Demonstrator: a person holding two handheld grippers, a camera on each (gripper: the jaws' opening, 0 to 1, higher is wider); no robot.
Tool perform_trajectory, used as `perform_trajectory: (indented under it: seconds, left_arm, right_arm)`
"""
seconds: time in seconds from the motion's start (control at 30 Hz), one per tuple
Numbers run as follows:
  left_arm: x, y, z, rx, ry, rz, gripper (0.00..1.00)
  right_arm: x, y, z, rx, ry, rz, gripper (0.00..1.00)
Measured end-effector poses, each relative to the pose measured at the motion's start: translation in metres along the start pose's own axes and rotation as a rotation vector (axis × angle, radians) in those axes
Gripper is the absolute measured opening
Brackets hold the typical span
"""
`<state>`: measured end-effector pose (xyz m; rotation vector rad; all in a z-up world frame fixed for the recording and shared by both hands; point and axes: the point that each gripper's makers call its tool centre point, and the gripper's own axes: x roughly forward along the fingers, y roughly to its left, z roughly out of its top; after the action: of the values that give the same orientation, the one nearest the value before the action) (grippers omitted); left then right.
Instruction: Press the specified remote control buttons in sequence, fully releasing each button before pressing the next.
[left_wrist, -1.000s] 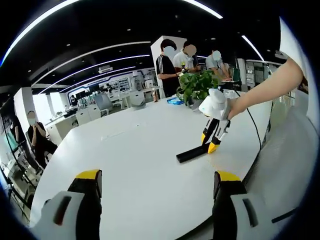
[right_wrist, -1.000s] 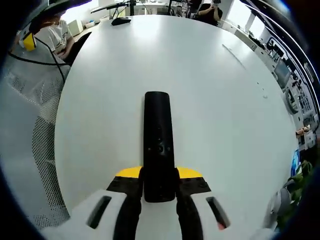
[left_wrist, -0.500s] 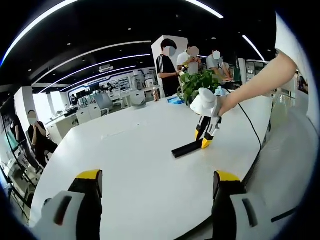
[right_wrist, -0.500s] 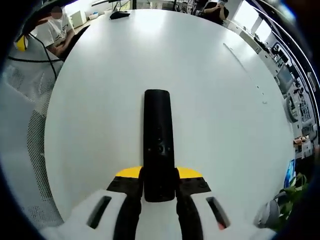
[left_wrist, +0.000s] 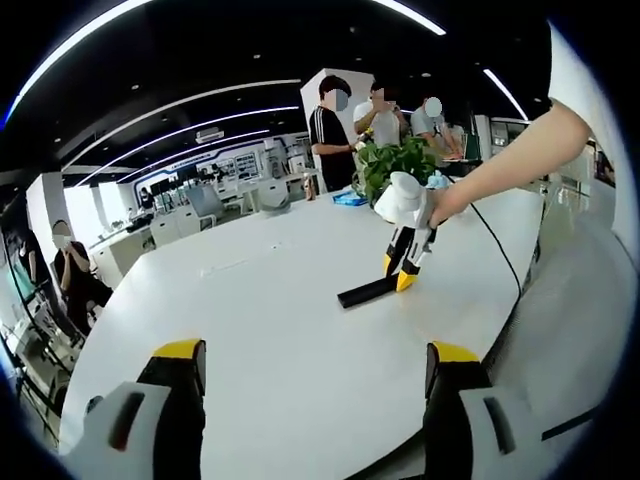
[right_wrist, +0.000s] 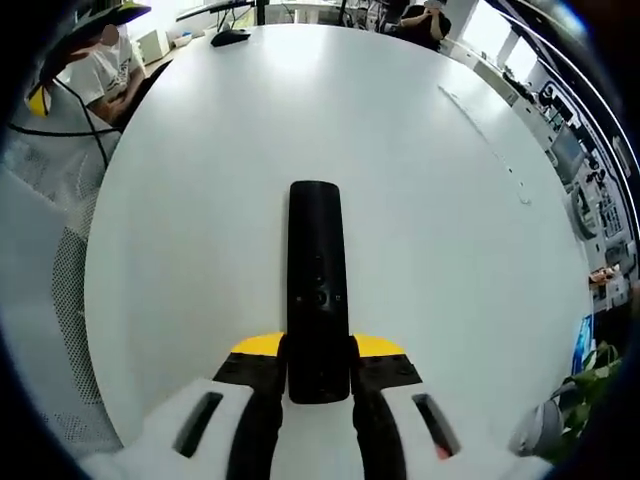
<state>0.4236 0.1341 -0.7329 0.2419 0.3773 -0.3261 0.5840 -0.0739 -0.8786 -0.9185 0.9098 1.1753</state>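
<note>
Right gripper view has the right gripper (right_wrist: 318, 362) clenched on the black remote (right_wrist: 317, 280), left gripper (left_wrist: 310, 385) spread idle, no button pressing apparent yet.

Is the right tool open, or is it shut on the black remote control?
Shut on the remote control: the right tool clamps its near end from both sides, its yellow tips against the remote's edges.

Remote (right_wrist: 318, 290) near end: hidden between right gripper (right_wrist: 318, 352) jaws.
Remote buttons: too small to read.
Left gripper (left_wrist: 318, 362) body: cut off at picture's bottom edge.
Plant (left_wrist: 397, 163) pot: hidden behind right gripper.
</note>
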Motion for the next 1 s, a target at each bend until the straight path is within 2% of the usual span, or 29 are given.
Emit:
perform_trajectory:
  seconds: [0.27, 0.5, 0.63, 0.77, 1.0]
  left_arm:
    - [0.0, -0.001, 0.0, -0.005, 0.001, -0.002, 0.9]
    - [0.0, 0.0, -0.001, -0.004, 0.003, -0.001, 0.9]
    - [0.0, -0.001, -0.001, -0.002, 0.003, -0.005, 0.9]
    - [0.0, -0.003, -0.002, 0.001, 0.012, -0.011, 0.91]
    - [0.001, -0.005, -0.001, 0.0, 0.008, -0.024, 0.91]
  right_arm:
    - [-0.001, 0.001, -0.001, 0.036, -0.027, 0.013, 0.24]
    - [-0.011, 0.001, 0.0, 0.097, -0.091, 0.026, 0.24]
    - [-0.022, -0.002, -0.004, 0.146, -0.126, -0.003, 0.25]
    - [-0.033, 0.003, -0.005, 0.221, -0.19, -0.029, 0.29]
    - [-0.06, 0.02, -0.013, 0.255, -0.24, -0.089, 0.36]
